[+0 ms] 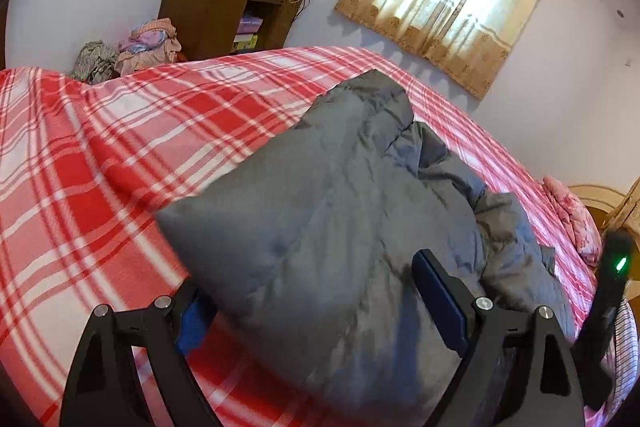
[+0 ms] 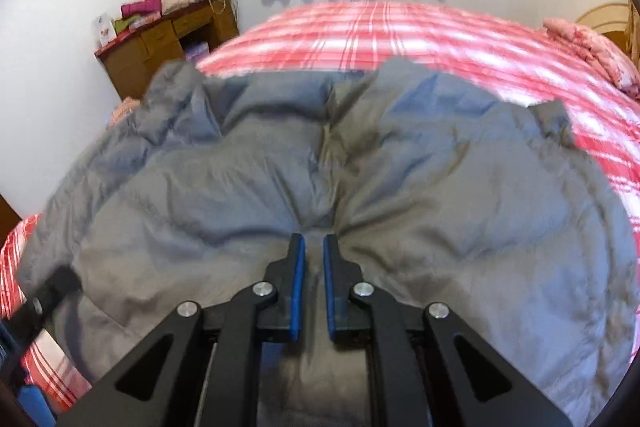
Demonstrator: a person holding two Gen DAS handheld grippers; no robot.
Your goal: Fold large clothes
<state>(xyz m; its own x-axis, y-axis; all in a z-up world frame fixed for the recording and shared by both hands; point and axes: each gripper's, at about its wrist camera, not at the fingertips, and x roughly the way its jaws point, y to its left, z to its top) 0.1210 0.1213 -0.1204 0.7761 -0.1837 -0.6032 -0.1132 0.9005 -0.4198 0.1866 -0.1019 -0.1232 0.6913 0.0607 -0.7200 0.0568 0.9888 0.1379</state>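
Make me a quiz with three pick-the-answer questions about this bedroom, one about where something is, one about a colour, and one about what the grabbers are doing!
1. Where does the grey jacket lie?
A. On the bed
B. On the floor
C. In the cupboard

2. What colour is the checked blanket?
A. Green and black
B. Red and white
C. All blue

3. How is the right hand-held gripper?
A. Wide open in the air
B. Holding a book
C. Pinched shut on the jacket

Answers:
1 A, the jacket is spread over the blanket on the bed.
2 B, red and white squares show on every side of the jacket.
3 C, its blue pads squeeze a fold of grey cloth, while the left hand-held gripper stands wide open over the jacket.
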